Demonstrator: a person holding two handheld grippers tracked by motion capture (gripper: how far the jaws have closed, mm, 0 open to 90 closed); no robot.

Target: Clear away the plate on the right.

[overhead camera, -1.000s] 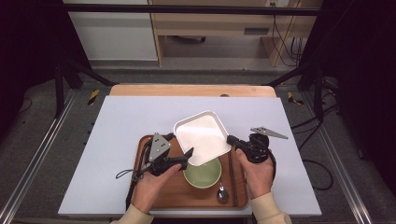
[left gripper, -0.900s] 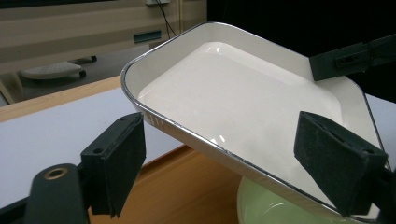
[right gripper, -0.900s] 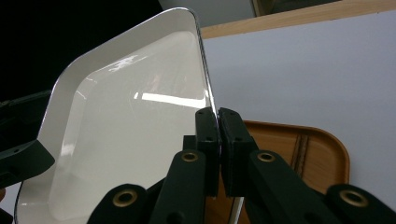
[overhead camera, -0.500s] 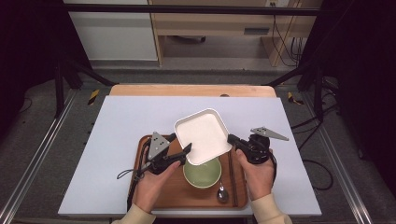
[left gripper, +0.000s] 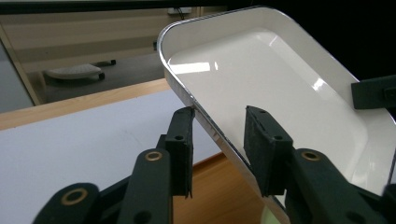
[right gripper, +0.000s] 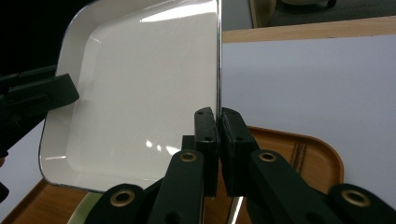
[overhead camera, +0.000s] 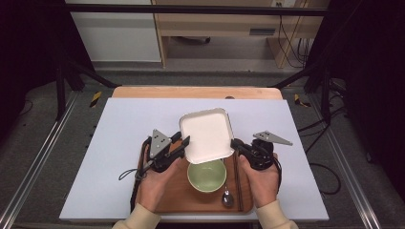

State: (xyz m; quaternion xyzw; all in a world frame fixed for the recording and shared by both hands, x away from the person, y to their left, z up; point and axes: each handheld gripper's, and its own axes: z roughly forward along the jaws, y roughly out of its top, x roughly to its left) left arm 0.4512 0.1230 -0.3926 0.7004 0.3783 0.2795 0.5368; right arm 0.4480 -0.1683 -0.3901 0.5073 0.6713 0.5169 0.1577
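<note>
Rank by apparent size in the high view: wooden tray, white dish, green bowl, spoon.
1. Wooden tray, largest, though partly covered by the hands and dishes.
2. White dish; it is held up nearer the camera, so it may look bigger than it is.
3. Green bowl.
4. Spoon, smallest.
</note>
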